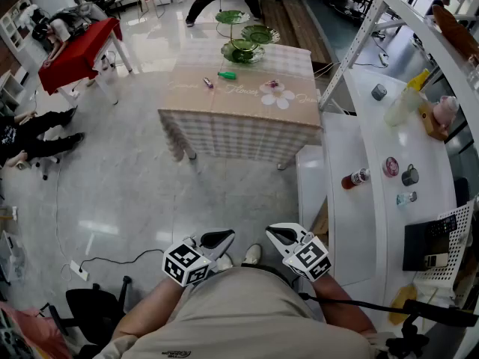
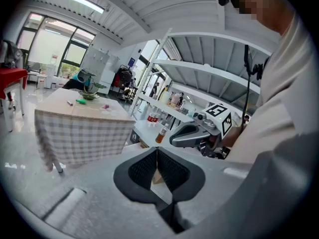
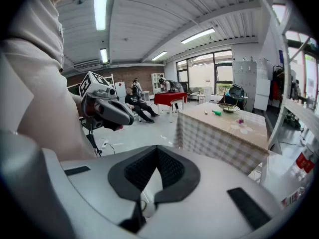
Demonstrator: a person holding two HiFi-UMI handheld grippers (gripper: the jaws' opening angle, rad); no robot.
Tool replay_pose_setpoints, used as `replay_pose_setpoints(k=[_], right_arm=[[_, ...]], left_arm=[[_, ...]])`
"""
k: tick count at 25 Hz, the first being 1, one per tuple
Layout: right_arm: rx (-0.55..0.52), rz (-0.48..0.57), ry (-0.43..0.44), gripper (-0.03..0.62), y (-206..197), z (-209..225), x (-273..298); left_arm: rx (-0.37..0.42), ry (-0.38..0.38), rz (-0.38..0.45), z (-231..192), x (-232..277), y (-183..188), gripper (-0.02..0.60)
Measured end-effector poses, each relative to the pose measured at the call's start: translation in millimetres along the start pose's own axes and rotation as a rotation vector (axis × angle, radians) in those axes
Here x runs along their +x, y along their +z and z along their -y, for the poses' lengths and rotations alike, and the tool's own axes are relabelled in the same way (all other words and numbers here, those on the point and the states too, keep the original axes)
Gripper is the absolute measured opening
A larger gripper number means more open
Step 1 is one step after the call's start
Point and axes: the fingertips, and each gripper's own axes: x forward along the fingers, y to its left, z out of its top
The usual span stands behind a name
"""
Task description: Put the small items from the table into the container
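Observation:
A table with a checked cloth (image 1: pixel 239 118) stands some way ahead of me. On it lie a green marker (image 1: pixel 227 75), a small purple-white item (image 1: pixel 208 83) and a small pink item (image 1: pixel 272 84). A tiered green glass dish stand (image 1: pixel 243 49) sits at the table's far edge. My left gripper (image 1: pixel 224 235) and right gripper (image 1: pixel 274 232) are held close to my body, both shut and empty, far from the table. The table shows again in the left gripper view (image 2: pixel 79 118) and the right gripper view (image 3: pixel 224 133).
A white counter (image 1: pixel 389 178) runs along the right with bottles, cups and a yellow bottle (image 1: pixel 404 99). A red-covered table (image 1: pixel 75 51) stands at far left. People sit or bend over in the background. A cable and power strip (image 1: pixel 78 269) lie on the floor.

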Motion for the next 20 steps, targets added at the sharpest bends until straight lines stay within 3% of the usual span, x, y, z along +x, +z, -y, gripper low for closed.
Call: replay_pose_setpoints(k=[9, 13, 20], right_arm=[[-0.066, -0.004, 0.01, 0.014, 17.8, -30.5, 34.5], [-0.041, -0.019, 0.019, 0.015, 10.4, -38.9, 40.7], [0.009, 0.032, 0.045, 0.018, 26.6, 2.6, 52.8]], left_arm=[[-0.023, 0.047, 0.059, -22.7, -46.5, -22.2, 0.009], [-0.046, 0.072, 0.06, -31.2, -55.0, -36.1, 0.009], [-0.062, 0.11, 0.064, -65.3, -35.9, -20.6, 0.009]])
